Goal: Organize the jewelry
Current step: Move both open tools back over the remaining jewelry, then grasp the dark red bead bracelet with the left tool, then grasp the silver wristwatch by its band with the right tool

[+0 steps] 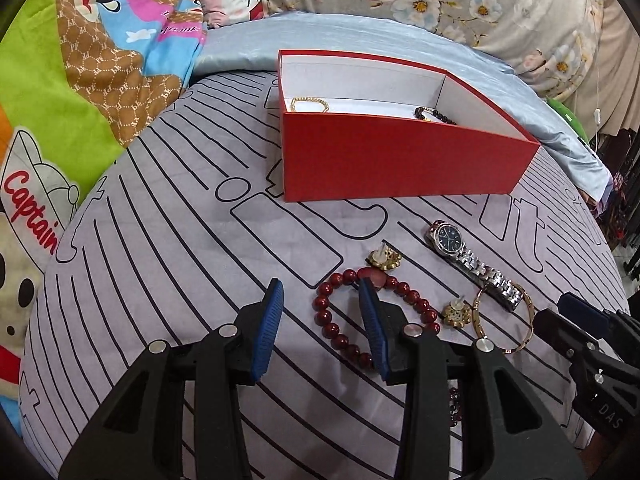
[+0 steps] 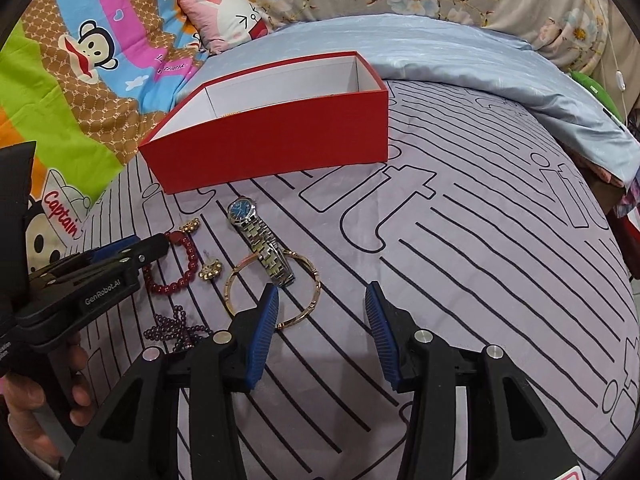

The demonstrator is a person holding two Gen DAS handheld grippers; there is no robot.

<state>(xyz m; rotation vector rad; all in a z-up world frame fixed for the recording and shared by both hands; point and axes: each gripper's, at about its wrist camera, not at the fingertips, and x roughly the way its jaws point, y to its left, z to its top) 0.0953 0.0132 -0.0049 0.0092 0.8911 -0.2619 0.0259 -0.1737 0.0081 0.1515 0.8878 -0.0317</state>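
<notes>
My left gripper (image 1: 320, 292) is open just above the bedspread, and its right finger overlaps a red bead bracelet (image 1: 326, 308) with nothing between the pads. To the right lie two gold flower earrings (image 1: 384, 258) (image 1: 456, 314), a silver watch (image 1: 452, 240) and a gold bangle (image 1: 528, 320). My right gripper (image 2: 322, 292) is also open, with its left finger over the near edge of the gold bangle (image 2: 316, 292). The watch (image 2: 244, 212), red bracelet (image 2: 192, 256) and a purple bead strand (image 2: 176, 328) lie to its left. A red box (image 1: 400, 160) behind holds a gold chain (image 1: 310, 104) and dark beads (image 1: 434, 114).
The jewelry rests on a grey bedspread (image 2: 480, 260) with black line print. A pale blue pillow (image 2: 460, 48) and cartoon blankets (image 1: 60, 80) lie behind the red box (image 2: 280, 144). A person's hand (image 2: 40, 400) holds the left gripper (image 2: 148, 246) close beside the right one.
</notes>
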